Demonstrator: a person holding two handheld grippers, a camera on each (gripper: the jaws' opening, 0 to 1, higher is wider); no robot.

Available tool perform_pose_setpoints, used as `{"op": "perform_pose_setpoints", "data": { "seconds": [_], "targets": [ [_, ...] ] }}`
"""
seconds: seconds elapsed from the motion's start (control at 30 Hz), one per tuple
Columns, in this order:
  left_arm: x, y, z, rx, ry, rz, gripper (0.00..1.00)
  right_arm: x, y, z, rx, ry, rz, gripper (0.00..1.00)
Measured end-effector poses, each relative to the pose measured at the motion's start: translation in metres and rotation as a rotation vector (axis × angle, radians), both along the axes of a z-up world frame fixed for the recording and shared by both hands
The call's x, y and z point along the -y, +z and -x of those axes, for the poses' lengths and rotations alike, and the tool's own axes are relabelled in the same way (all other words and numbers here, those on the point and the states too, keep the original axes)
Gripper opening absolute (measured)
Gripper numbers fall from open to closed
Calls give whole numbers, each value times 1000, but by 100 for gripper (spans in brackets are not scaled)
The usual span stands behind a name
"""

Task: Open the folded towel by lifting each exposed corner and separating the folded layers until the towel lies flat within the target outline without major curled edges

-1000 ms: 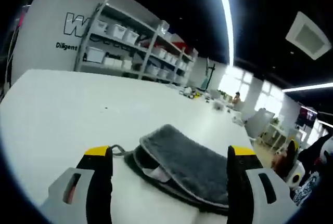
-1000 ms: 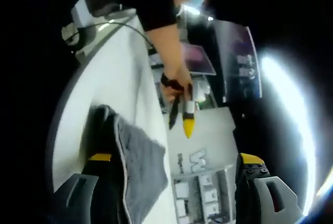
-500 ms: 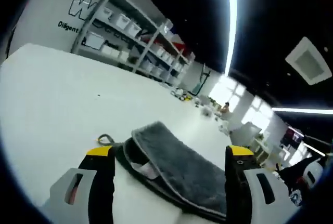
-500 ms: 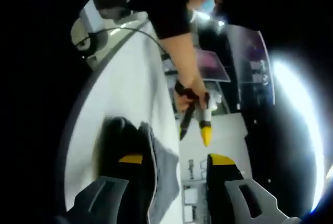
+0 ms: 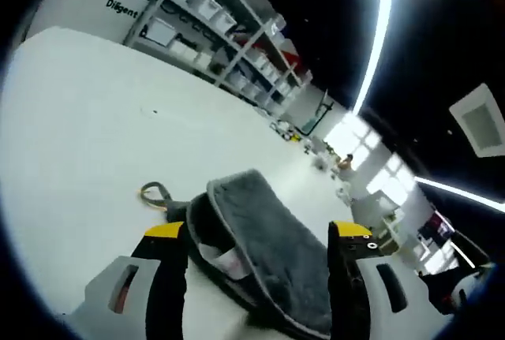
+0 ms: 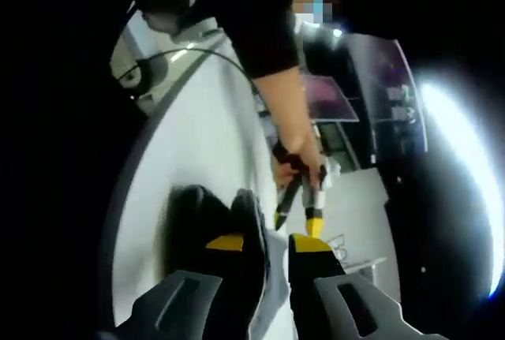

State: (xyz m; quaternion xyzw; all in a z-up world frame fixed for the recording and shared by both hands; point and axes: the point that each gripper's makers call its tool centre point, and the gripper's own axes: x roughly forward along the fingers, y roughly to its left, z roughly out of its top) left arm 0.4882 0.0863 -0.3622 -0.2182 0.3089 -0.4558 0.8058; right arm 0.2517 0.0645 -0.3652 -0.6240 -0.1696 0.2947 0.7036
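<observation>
Right gripper view: right gripper [image 6: 259, 242] pinching towel [image 6: 251, 222].

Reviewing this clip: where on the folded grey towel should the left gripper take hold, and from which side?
Probably the raised top-layer edge of the towel, where it arches clear of the layers beneath near the white tag. That open lip faces the left gripper, so coming straight ahead and low along the table should let one finger slide under the top layer.

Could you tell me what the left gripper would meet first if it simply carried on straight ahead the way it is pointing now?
Most likely the folded grey towel: it lies on the white table directly between the left gripper's open jaws. Depth is hard to judge, but nothing else sits in front of it.
</observation>
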Motion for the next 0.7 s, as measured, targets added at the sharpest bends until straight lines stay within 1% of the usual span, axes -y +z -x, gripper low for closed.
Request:
{"op": "perform_pose_setpoints", "data": {
  "seconds": [0.1,0.13,0.3,0.43,0.5,0.57,0.63,0.7],
  "targets": [
    [2,-9,-4,-10,8,-27,67,1,0,0,-8,0,-4,12],
    [2,-11,-5,-21,8,-30,67,2,0,0,-11,1,-7,12],
    [1,-13,-10,-26,29,-26,65,1,1,1,-14,3,-14,11],
    [-4,-17,-16,-28,52,-42,53,0,-1,3,-18,7,-11,10],
    [-5,-19,-19,-35,73,-49,50,0,-1,3,-18,7,-13,10],
    [-4,-19,-20,-35,75,-52,43,0,-1,3,-18,6,-16,9],
    [-4,-24,-20,-44,77,-73,37,1,0,3,-18,4,-21,9],
    [-5,-29,-23,-36,86,-102,33,1,0,3,-22,3,-26,9]
  ]
}}
